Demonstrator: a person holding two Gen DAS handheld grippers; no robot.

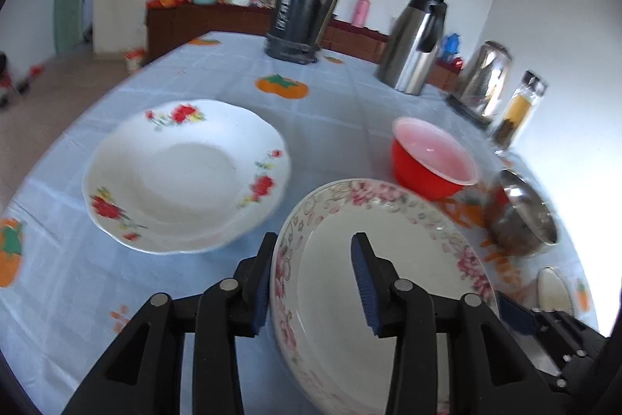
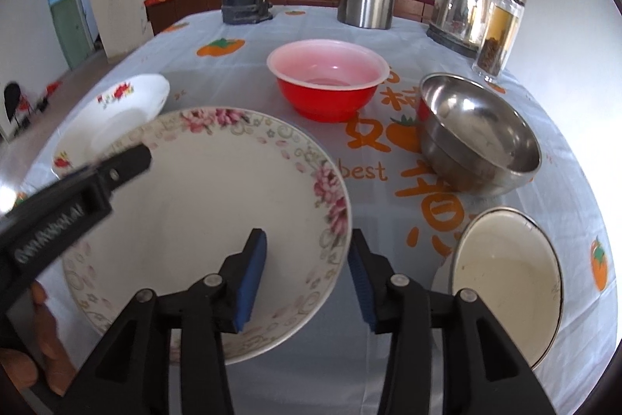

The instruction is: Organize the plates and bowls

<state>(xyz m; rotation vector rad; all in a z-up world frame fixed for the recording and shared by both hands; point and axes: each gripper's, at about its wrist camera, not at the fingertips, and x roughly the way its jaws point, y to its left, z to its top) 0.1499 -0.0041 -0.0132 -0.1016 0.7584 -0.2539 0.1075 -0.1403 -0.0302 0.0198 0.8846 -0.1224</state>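
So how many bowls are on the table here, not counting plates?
3. The red bowl sits mid-table, the steel bowl to its right, and the cream bowl nearest, right of the right claw. None looks hidden.

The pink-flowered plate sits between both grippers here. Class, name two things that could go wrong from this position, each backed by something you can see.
1. Both the left gripper and right gripper straddle the pink-flowered plate's rim with jaws open; closing unevenly could tip it or let it slip.
2. The red bowl, steel bowl and cream bowl stand close, so a swinging plate could knock them.
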